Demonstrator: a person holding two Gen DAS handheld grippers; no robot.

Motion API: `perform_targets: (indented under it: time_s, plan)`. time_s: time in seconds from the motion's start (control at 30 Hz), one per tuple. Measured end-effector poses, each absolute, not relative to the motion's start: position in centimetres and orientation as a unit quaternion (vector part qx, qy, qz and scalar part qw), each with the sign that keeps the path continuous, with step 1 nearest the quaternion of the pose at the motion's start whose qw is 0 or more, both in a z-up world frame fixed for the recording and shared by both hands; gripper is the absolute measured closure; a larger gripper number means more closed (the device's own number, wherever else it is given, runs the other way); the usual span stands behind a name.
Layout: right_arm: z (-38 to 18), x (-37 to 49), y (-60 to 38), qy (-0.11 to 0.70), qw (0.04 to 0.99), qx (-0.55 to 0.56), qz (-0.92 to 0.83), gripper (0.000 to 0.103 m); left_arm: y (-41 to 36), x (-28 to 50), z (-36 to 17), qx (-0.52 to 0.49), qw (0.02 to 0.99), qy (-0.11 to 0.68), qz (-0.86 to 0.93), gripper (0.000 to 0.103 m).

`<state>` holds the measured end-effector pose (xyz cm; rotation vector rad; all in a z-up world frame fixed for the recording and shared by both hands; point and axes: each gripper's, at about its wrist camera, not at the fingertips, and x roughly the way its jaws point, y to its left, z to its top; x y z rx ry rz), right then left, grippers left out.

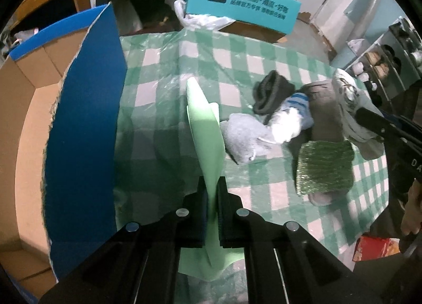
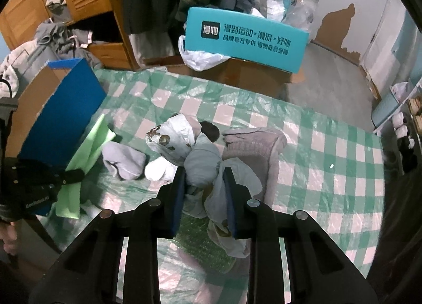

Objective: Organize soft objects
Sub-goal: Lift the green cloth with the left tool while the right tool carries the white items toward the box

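Green cloth [image 1: 204,130], thin and pale, is pinched edge-on in our left tool [image 1: 211,193], whose jaws are pressed together on it with most of the sheet hanging free past the pads; we judge that such a shallow bite on a slippery fold could let it slide out on the way to the blue-sided cardboard box [image 1: 81,109] just to the left. Our right tool [image 2: 203,180] is clamped on a bunched pale printed garment [image 2: 203,161], narrowly gripped around a knot of fabric, and its loose tails drape over the neighbouring things, so a lift could drag the grey sock [image 2: 122,160] or the white sock [image 2: 158,169] along, or tug the thin checked plastic sheet [image 2: 316,151] that covers the tabletop. The remaining soft things sit in a tangled heap in the middle of the tabletop: a dark knitted piece [image 1: 271,93], a blue-striped sock [image 1: 299,102], a brownish-grey glove-like item [image 2: 261,143] and a glittery green slipper [image 1: 324,169], all touching or overlapping. They look limp, light and easily snagged on one another.
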<state>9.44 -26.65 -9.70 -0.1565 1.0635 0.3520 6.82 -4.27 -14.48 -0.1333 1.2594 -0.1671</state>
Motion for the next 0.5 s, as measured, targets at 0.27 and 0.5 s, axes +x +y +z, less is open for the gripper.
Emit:
perform_targets:
  time_s: [0.27, 0.5]
  plan:
    - [-8.3, 8.3, -26.3, 0.494, 0.849, -0.07, 0.172, 0.078, -5.1, 6.2, -12.8, -0.066, 0.809, 0.577, -0.091, 0.097]
    - [-6.9, 7.2, -25.7, 0.486, 0.852, -0.071, 0.181, 0.078, -4.9, 5.5, -11.4, -0.06, 0.818, 0.564, -0.097, 0.097]
